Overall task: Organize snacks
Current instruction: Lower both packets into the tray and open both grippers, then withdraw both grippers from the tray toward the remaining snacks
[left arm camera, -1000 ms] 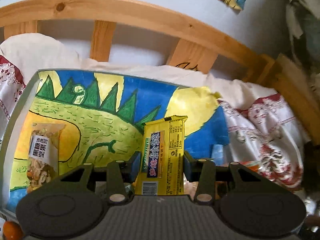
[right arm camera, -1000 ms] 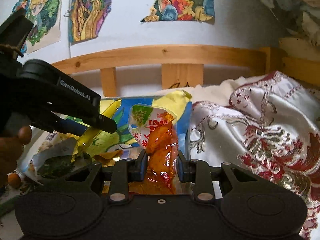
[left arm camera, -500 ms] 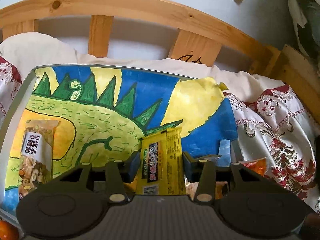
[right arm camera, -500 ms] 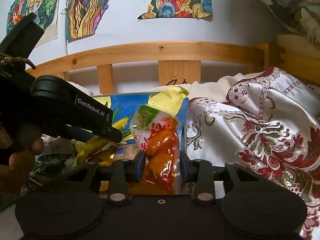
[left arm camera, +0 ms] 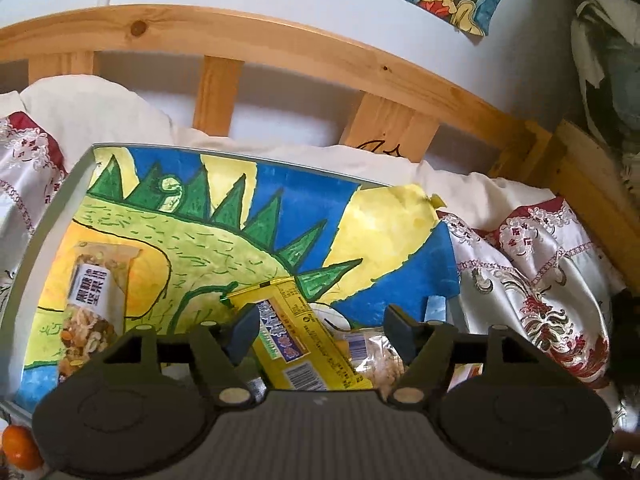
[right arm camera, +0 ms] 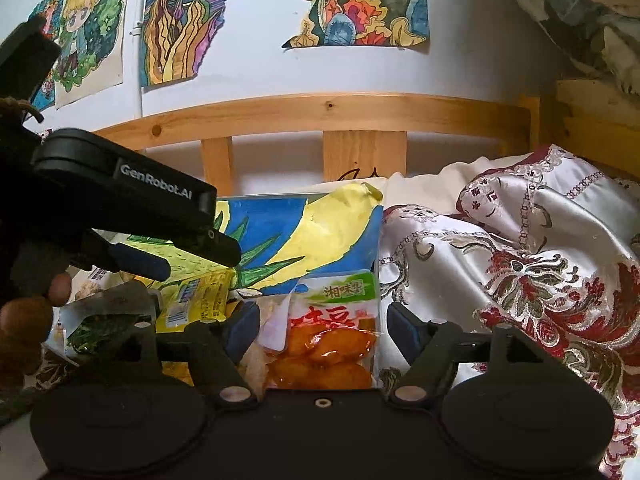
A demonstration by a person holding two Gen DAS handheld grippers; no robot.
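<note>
Both tongs have just been opening. The left tongs [left arm camera: 322, 330] stand wide, the yellow snack bar [left arm camera: 298, 344] lying tilted between their jaws, freed, on the painted tray [left arm camera: 48, 216]. The right tongs [right arm camera: 320, 326] gape too; the orange snack pouch [right arm camera: 330, 332] rests between them at the tray's near right corner, gripped by neither pad

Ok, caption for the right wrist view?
Right tool, just opened, straddles an orange snack pouch lying on the painted tray.
</note>
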